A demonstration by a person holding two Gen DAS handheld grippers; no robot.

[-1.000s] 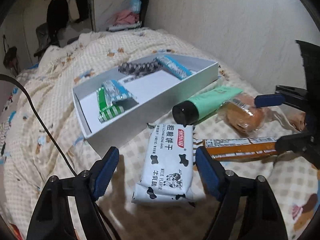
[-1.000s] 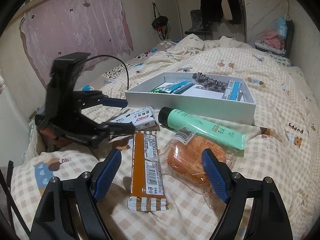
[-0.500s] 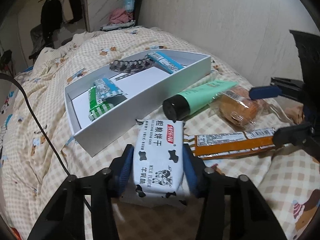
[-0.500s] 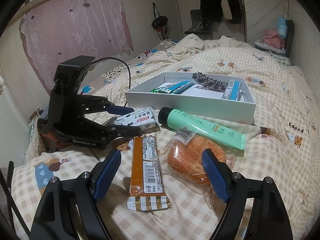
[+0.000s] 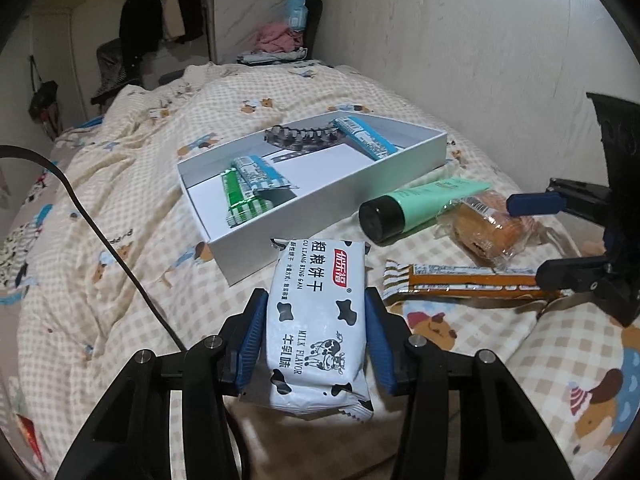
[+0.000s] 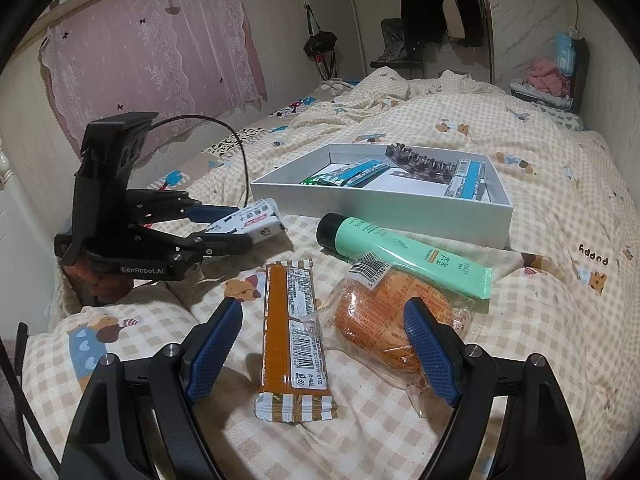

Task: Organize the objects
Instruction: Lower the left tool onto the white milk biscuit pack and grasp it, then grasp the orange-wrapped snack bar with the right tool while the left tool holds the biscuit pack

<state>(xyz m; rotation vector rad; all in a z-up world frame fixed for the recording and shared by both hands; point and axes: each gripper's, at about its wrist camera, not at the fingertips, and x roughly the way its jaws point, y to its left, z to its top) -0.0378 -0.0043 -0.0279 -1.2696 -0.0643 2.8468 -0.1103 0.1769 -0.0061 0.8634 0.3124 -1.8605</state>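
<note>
A white cow-print biscuit packet [image 5: 316, 320] is clamped between the blue pads of my left gripper [image 5: 316, 334], lifted off the checked bedspread; the same packet [image 6: 250, 222] shows in the right wrist view at the left. Beyond it lies the white box [image 5: 340, 216] holding several snack packs and a dark hair clip [image 5: 300, 138]. My right gripper [image 6: 320, 348] stands open over an orange wafer bar [image 6: 294, 332] and a wrapped bun [image 6: 384, 324], pressing on neither. A green tube [image 6: 404, 256] lies beside the box [image 6: 400, 210].
A black cable [image 5: 100, 232] trails across the bedspread at the left. The wall [image 5: 480, 60] runs along the bed's right side. A clothes rack [image 6: 440, 12] and a chair stand beyond the bed's far end. A pink curtain [image 6: 152, 52] hangs to the left.
My left gripper's jaws closed from wide open onto the cow-print packet and raised it slightly off the bedspread. The right gripper has not moved.
</note>
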